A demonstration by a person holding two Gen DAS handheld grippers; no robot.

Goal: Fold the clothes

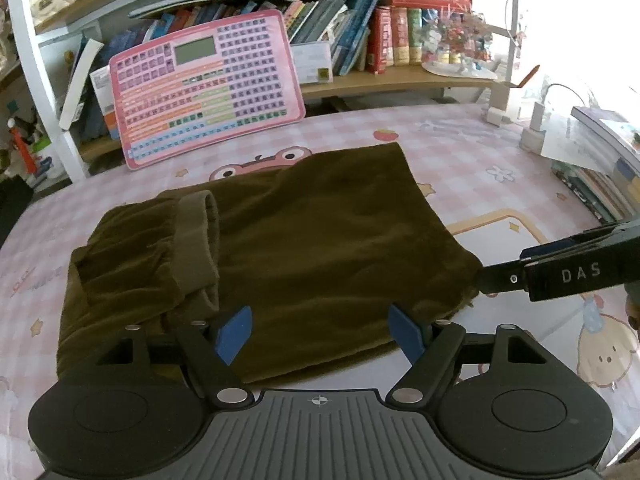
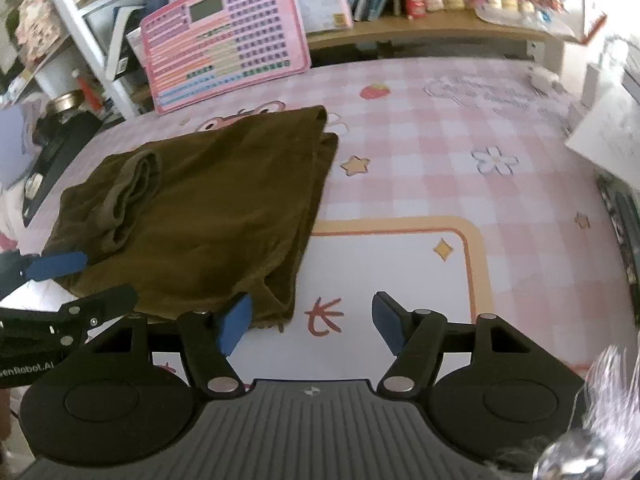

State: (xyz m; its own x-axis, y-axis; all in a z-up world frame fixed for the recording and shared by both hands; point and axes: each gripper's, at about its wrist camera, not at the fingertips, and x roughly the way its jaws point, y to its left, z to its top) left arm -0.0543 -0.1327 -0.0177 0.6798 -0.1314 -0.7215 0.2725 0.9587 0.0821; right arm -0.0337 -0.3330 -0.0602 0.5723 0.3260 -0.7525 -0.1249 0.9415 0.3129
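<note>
Both grippers at trousers' (image 1: 320,248) near edge, long axis near-far.
Left gripper (image 1: 320,334) fingers apart over near hem; right gripper (image 2: 310,326) spread, empty, at near-right corner.

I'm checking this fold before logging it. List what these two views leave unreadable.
- Near hem of the olive garment: left wrist view, hidden behind the left gripper.
- Whether the right gripper touches the cloth: left wrist view shows only one finger at the corner.
- Book spines: too small; blurred in the right wrist view.
- Bottom-right corner, right wrist view: blurred.
</note>
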